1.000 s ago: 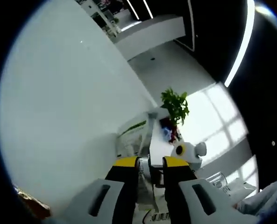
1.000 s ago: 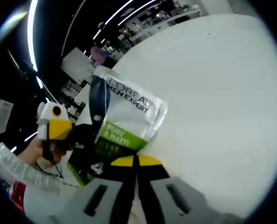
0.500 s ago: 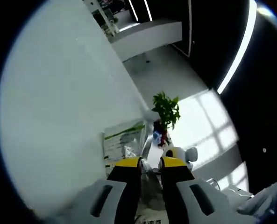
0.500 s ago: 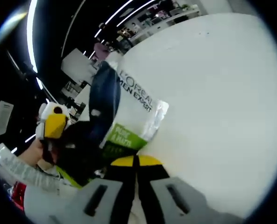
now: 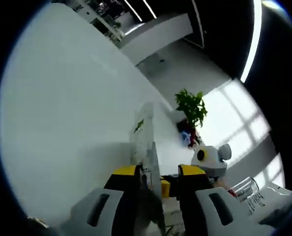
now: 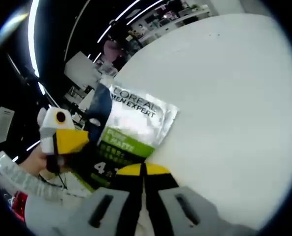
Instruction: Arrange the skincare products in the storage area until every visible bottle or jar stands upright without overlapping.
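Note:
A silver, navy and green L'Oreal Men Expert sachet (image 6: 131, 128) is held up above the white table. My right gripper (image 6: 143, 169) is shut on its lower edge. In the left gripper view the sachet (image 5: 145, 142) shows edge-on, rising between the jaws of my left gripper (image 5: 159, 172), which stand apart on either side of it. In the right gripper view the left gripper (image 6: 69, 140) reaches in from the left, its yellow tip over the sachet's navy side. The right gripper's yellow tip (image 5: 165, 188) shows low between the left jaws.
The white table top (image 6: 224, 98) spreads wide behind the sachet. A green potted plant (image 5: 190, 105) stands at its far side. A person's hand (image 6: 32, 160) holds the left gripper. Clear plastic packaging (image 5: 254, 194) lies at the lower right.
The sachet has turned: edge-on now in the left gripper view, flatter and face-on in the right gripper view. The left jaws stand slightly wider apart. The right gripper stays shut.

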The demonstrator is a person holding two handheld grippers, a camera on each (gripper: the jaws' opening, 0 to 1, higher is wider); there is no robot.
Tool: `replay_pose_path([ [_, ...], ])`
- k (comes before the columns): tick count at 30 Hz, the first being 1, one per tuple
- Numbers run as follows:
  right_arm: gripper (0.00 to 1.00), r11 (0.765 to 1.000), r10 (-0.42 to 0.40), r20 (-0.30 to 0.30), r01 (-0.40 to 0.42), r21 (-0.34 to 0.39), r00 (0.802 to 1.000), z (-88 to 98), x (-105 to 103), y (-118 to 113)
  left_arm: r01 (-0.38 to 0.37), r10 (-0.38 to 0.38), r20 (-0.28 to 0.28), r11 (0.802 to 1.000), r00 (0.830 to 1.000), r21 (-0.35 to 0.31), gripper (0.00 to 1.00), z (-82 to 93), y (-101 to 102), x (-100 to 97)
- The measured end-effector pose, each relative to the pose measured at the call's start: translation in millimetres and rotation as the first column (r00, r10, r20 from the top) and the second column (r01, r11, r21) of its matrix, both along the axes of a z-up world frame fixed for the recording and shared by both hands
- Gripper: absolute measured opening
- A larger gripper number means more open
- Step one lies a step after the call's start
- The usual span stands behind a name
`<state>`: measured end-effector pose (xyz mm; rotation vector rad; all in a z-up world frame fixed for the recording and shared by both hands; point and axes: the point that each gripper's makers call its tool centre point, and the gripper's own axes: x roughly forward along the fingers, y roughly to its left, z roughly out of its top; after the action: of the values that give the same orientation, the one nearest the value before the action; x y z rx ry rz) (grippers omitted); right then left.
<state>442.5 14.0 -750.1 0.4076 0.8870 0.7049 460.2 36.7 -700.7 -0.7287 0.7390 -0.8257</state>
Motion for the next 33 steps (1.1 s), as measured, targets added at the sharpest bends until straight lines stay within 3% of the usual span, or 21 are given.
replay_pose_path([
  [8, 0.01, 1.000, 0.003, 0.005, -0.003, -0.011, 1.000, 0.4, 0, 0, 0.054, -0.055, 0.001, 0.992, 0.998, 0.116, 0.19, -13.3, 4, -5.7],
  [14, 0.01, 1.000, -0.007, 0.007, 0.007, 0.001, 1.000, 0.3, 0, -1, 0.085, -0.087, 0.002, 0.969, 0.996, 0.230, 0.12, -25.7, 12, -11.2],
  [21, 0.01, 1.000, -0.005, 0.013, 0.005, -0.003, 1.000, 0.6, -1, -1, 0.092, -0.092, -0.012, 0.962, 0.996, 0.259, 0.11, -30.5, 19, -13.3],
  [27, 0.01, 1.000, -0.010, 0.017, 0.010, 0.006, 1.000, 0.7, -1, -1, 0.092, -0.081, -0.056, 0.964, 0.995, 0.249, 0.04, -32.9, 22, -16.3],
  [33, 0.01, 1.000, -0.010, 0.017, 0.010, 0.008, 1.000, 1.1, -1, 0, 0.091, -0.078, -0.063, 0.967, 0.995, 0.239, 0.01, -31.1, 22, -16.5],
])
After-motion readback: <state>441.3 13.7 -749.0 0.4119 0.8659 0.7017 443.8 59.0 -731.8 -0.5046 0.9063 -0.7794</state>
